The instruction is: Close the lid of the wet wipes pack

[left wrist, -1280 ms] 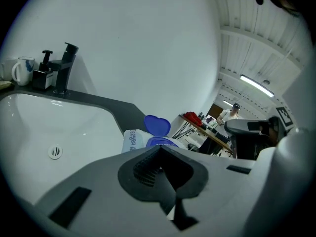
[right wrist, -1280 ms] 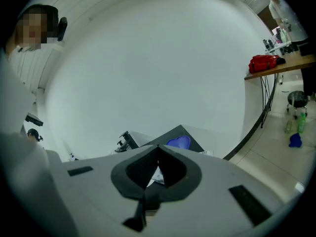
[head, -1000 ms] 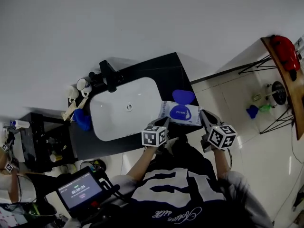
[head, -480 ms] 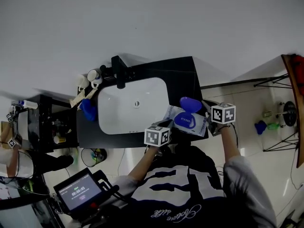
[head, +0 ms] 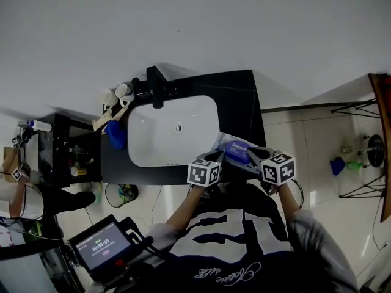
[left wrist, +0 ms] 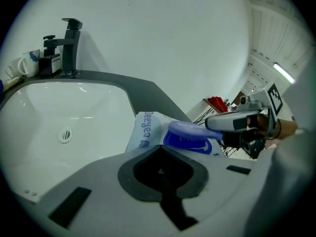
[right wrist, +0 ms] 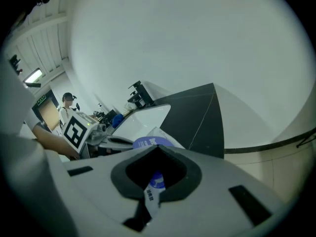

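Observation:
The wet wipes pack point(head: 223, 143) lies on the black counter point(head: 241, 96) to the right of the sink. Its blue lid point(head: 237, 152) is folded down almost flat on the pack. My right gripper point(head: 255, 155) is shut on the pack's right end, with one finger point(left wrist: 231, 122) lying on top of the lid point(left wrist: 190, 130). A strip of the pack shows between its jaws point(right wrist: 155, 174). My left gripper point(head: 215, 158) is shut at the pack's near left edge; the pack point(left wrist: 147, 129) runs in under its jaw tips point(left wrist: 159, 170).
A white basin point(head: 171, 133) fills the counter's left part, with a black faucet point(head: 157, 84) and mugs point(head: 122, 91) behind it and a blue object point(head: 116, 134) at its left. A dark shelf point(head: 67, 163) stands left of the counter; tiled floor lies to the right.
The blue lid stood up open a second ago and now lies down on the pack. My right gripper moved in from the right onto the lid. My left gripper stayed at the pack's edge.

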`<state>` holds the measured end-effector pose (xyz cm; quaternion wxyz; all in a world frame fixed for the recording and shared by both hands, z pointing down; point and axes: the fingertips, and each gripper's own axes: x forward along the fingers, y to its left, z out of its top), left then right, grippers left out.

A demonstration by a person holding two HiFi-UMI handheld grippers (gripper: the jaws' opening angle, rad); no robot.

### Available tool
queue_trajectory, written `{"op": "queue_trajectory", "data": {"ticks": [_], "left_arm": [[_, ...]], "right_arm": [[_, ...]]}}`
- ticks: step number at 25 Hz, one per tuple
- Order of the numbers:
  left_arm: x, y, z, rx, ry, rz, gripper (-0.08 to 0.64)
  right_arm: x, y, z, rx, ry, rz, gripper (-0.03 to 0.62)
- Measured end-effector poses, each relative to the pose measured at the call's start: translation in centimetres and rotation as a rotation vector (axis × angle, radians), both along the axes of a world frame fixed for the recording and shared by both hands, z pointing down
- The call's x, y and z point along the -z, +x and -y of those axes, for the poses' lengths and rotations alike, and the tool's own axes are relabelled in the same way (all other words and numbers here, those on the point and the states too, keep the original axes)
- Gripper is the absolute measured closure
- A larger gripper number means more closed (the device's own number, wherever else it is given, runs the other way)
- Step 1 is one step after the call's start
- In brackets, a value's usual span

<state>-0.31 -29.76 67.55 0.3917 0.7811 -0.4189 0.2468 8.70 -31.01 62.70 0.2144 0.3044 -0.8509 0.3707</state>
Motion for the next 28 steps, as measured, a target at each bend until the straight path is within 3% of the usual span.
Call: {"op": "queue_trajectory", "data": {"ticks": [5, 10, 15, 18, 24, 28], "left_arm": [[0.2, -0.3, 0.1, 0.052, 0.004, -0.041, 0.560], [0.1, -0.9, 0.2, 0.065, 0.012, -0.035, 0.561], [1.2, -0.6, -0.4, 0.066, 0.050, -0.046, 0.561], [2.9, -0.6, -0.5, 0.059, 0.090, -0.074, 0.561], [9.4, -0.9, 0.0, 0.038, 0.265, -0.212, 0.561], [14.4, -1.7, -1.3, 0.037, 0.368, -0.314, 0.561]], "right_arm": [[-2.5, -1.1, -2.0, 0.063, -0.013, -0.111, 0.597], [-3.5, -1.4, -1.8, 0.078, -0.016, -0.198, 0.597], [-3.3, -0.9, -2.3, 0.054, -0.010, -0.217, 0.597], [-2.6, -0.6, -2.4, 0.004, 0.024, -0.199, 0.597], [0.7, 0.0, -2.1, -0.248, 0.082, -0.102, 0.597], [4.1, -1.1, -3.4, -0.338, 0.171, -0.042, 0.597]]}}
